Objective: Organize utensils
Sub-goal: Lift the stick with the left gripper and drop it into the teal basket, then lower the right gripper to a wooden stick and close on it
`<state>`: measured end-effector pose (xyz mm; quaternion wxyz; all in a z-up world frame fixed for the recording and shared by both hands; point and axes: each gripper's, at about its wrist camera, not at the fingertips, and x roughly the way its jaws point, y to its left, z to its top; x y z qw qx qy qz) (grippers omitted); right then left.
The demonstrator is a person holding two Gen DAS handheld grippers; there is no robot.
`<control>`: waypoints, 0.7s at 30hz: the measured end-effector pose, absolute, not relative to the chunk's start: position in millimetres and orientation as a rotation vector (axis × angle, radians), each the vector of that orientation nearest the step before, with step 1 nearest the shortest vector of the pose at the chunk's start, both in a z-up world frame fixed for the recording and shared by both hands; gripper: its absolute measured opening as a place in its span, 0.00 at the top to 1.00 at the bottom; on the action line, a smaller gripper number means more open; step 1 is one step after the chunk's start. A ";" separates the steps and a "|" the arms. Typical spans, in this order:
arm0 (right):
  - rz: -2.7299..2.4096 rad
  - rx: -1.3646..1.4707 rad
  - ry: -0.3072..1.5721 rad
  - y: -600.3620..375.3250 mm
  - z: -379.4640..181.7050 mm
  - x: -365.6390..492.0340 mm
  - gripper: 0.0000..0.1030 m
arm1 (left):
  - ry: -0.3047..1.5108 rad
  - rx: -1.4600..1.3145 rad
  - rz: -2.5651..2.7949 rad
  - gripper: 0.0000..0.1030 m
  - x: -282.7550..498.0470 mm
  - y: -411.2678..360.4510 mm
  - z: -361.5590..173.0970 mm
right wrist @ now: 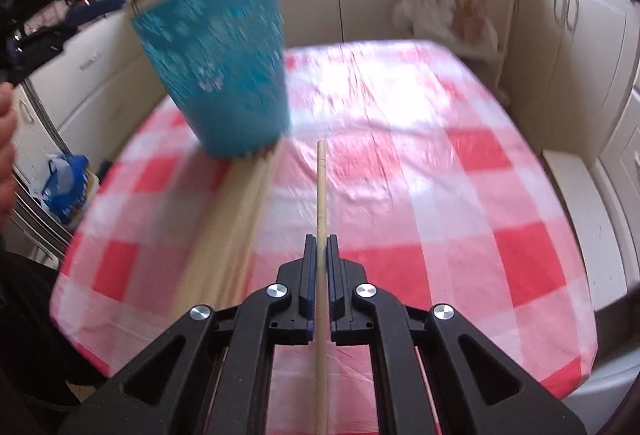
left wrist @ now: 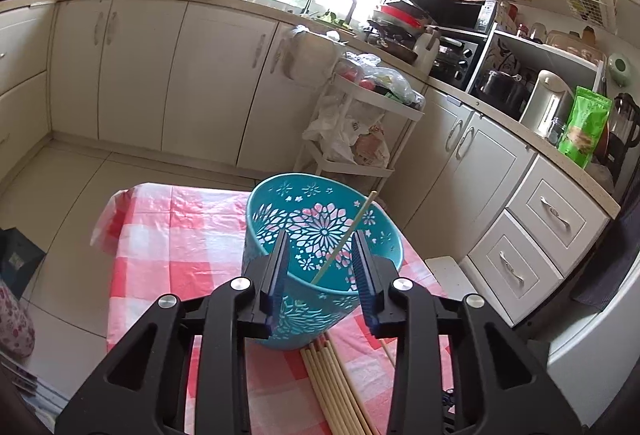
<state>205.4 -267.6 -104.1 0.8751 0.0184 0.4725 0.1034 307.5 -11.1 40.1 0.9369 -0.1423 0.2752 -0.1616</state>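
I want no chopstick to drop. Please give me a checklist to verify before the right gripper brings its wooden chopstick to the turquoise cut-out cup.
1. Right gripper shut on the thin wooden chopstick: ok.
2. Turquoise cut-out plastic cup upright on the red-and-white checked tablecloth: ok.
3. Cup mouth free: ok, one stick leans inside.
4. Left gripper open, over the cup: not ok, may block entry.
5. Loose chopstick bundle beside the cup base: ok.
6. Exact cup position in the right view: cannot tell, blurred.
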 end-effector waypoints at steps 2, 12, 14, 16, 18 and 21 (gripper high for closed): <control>0.220 0.032 1.015 -264.9 -109.6 210.1 0.94 | 0.568 -0.302 -0.326 0.70 308.1 -7.1 38.2; 0.241 -0.057 1.048 -241.6 -106.0 256.2 0.94 | 0.557 -0.325 -0.309 0.63 307.3 5.7 43.1; 0.235 -0.088 1.073 -240.0 -111.0 264.3 0.94 | 0.555 -0.330 -0.308 0.63 307.0 7.5 43.8; 0.245 -0.110 1.087 -238.7 -112.7 269.4 0.94 | 0.555 -0.330 -0.305 0.63 307.1 8.8 44.6; 0.250 -0.137 1.091 -237.6 -111.0 268.9 0.94 | 0.554 -0.330 -0.303 0.62 306.7 9.9 45.1; 0.238 -0.119 1.068 -245.1 -108.2 261.3 0.94 | 0.553 -0.333 -0.300 0.62 306.3 11.5 45.6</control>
